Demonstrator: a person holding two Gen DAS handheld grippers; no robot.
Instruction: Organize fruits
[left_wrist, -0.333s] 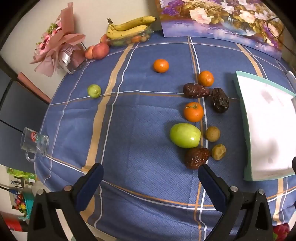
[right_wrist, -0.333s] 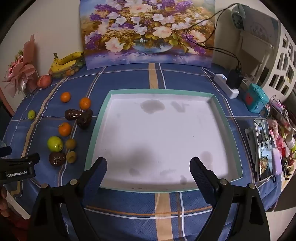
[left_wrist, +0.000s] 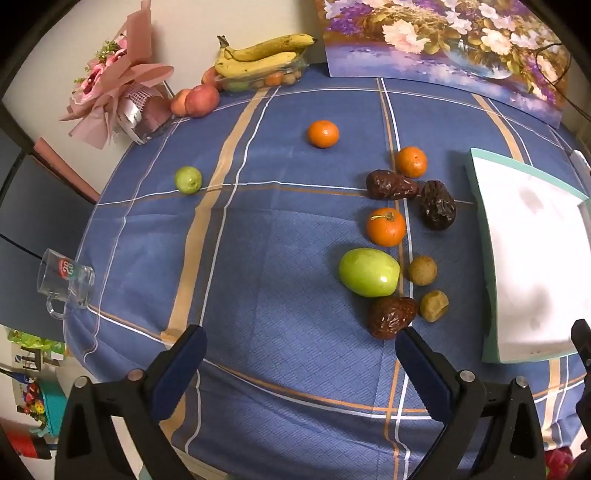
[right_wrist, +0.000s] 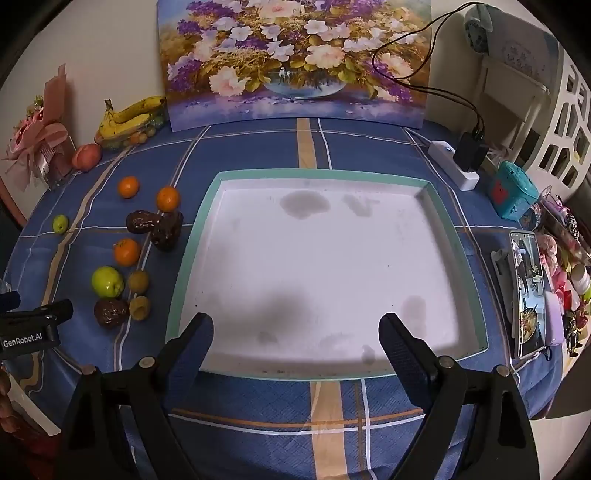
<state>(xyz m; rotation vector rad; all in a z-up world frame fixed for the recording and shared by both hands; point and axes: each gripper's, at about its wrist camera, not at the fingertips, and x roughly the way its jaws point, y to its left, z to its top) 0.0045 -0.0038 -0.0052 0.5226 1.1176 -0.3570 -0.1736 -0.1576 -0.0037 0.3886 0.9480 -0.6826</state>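
Observation:
Loose fruit lies on the blue checked tablecloth left of a white tray with a teal rim (right_wrist: 192, 236), also in the left wrist view (left_wrist: 480, 206). There is a large green apple (left_wrist: 369, 272), three oranges (left_wrist: 386, 227) (left_wrist: 412, 161) (left_wrist: 323, 133), three dark dates (left_wrist: 390, 317) (left_wrist: 437, 205) (left_wrist: 391, 184), two small brown fruits (left_wrist: 422, 270) (left_wrist: 434, 305) and a small green fruit (left_wrist: 188, 179). My left gripper (left_wrist: 301, 363) is open and empty, near the front date. My right gripper (right_wrist: 295, 343) is open and empty over the tray's front edge.
Bananas in a dish (left_wrist: 258, 62), peaches (left_wrist: 195, 101) and a pink bouquet (left_wrist: 118, 88) stand at the back left. A glass mug (left_wrist: 64, 282) sits at the left edge. A flower painting (right_wrist: 295, 62), power strip (right_wrist: 454, 164), teal box (right_wrist: 511, 194) and phone (right_wrist: 526, 291) lie behind and right.

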